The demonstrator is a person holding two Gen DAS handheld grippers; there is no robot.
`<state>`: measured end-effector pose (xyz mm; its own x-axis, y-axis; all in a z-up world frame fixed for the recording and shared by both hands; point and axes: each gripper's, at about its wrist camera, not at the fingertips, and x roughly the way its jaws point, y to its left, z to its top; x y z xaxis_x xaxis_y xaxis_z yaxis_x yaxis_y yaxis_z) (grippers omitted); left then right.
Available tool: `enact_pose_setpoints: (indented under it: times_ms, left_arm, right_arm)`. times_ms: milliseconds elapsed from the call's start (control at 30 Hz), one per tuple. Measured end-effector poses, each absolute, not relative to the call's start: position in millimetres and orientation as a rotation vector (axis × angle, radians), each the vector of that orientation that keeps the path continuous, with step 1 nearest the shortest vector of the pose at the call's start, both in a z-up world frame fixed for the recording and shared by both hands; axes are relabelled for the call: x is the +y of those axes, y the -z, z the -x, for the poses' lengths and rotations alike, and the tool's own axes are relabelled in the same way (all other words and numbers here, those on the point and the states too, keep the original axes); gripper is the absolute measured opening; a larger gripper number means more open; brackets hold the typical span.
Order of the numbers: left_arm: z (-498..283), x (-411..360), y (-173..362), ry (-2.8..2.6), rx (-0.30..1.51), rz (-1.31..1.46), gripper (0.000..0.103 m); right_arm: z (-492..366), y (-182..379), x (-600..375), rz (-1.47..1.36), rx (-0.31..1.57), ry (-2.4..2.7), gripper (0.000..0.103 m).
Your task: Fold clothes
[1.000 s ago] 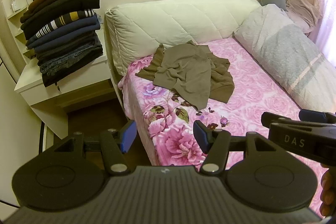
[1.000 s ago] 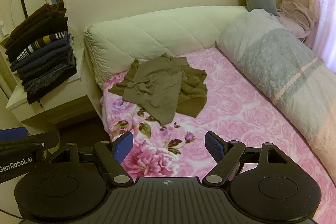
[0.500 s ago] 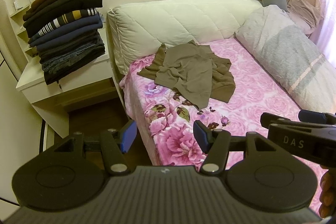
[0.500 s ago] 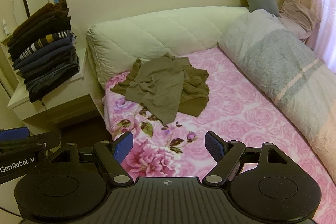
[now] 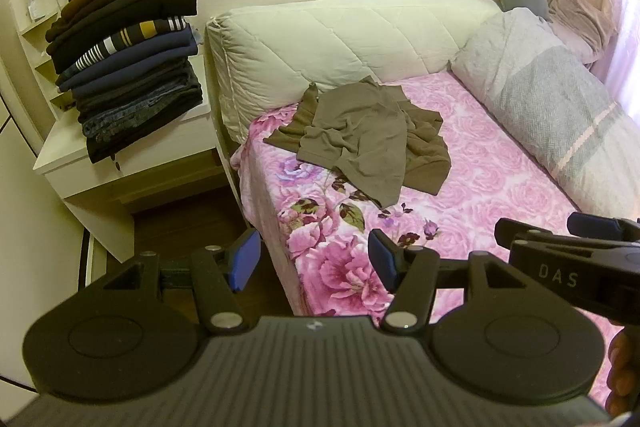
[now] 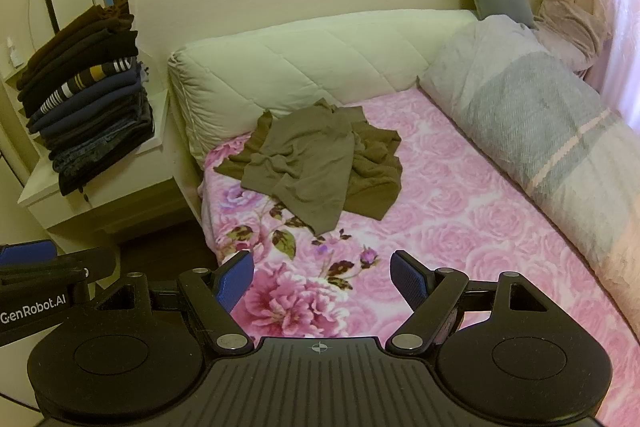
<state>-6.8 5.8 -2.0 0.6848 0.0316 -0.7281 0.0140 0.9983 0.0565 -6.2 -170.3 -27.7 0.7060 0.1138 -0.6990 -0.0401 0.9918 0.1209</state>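
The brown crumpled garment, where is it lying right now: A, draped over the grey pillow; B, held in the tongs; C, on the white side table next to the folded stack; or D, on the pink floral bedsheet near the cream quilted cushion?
D: the brown crumpled garment lies loose on the pink floral bedsheet, just in front of the cream quilted cushion, with nothing gripping it.

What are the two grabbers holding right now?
Nothing. The left gripper and right gripper are both open and empty, while the crumpled brown shirt lies untouched on the bed.
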Motion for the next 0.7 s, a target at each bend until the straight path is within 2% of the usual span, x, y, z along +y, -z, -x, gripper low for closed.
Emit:
enact_pose_setpoints:
  times_ms: [700]
  left_arm:
    - [-24, 26, 27, 0.027, 0.877, -0.038, 0.056]
  right_arm:
    - [-14, 42, -168, -0.123, 0.812, -0.051, 0.078]
